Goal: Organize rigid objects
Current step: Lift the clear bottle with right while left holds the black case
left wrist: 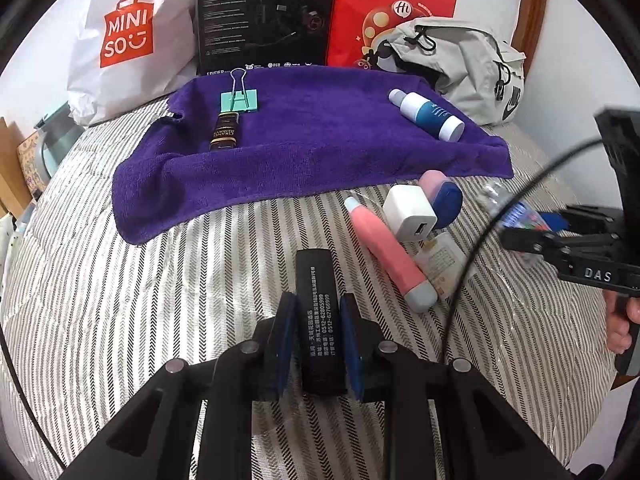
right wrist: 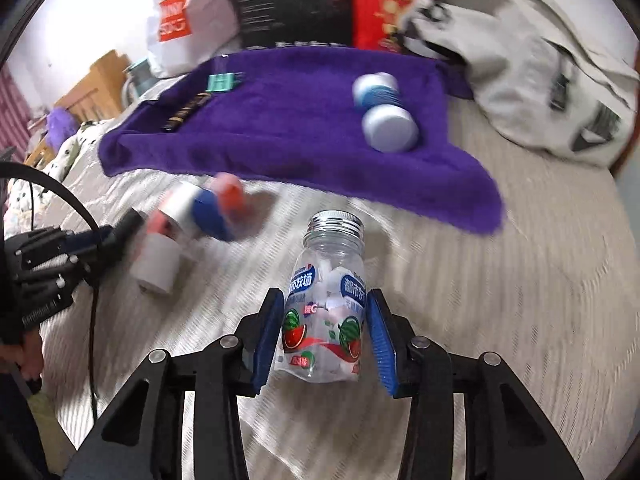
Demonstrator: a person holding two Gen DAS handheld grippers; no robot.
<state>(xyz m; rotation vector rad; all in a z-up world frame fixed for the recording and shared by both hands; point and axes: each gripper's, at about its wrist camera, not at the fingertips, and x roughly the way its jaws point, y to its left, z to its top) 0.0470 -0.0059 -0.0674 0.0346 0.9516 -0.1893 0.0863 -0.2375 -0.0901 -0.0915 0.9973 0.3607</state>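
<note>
My left gripper (left wrist: 318,304) is shut on a black bar (left wrist: 318,312) with white print, held just above the striped bedspread (left wrist: 160,300). My right gripper (right wrist: 324,320) is shut on a clear candy bottle (right wrist: 326,280) with a watermelon label and silver threaded neck. A purple towel (left wrist: 312,152) ahead carries a teal binder clip (left wrist: 239,100), a dark small bar (left wrist: 225,132) and a blue-and-white bottle (left wrist: 428,114). In front of the towel lie a pink tube (left wrist: 388,256), a white charger (left wrist: 410,212) and a pink-and-blue case (left wrist: 440,196). The right wrist view is motion-blurred.
Behind the towel stand a white Miniso bag (left wrist: 124,40), a black box (left wrist: 264,16) and a red bag (left wrist: 384,12). A grey backpack (left wrist: 468,68) lies at the back right. A black cable (left wrist: 472,248) crosses the pile. A hand (left wrist: 620,328) grips the right handle.
</note>
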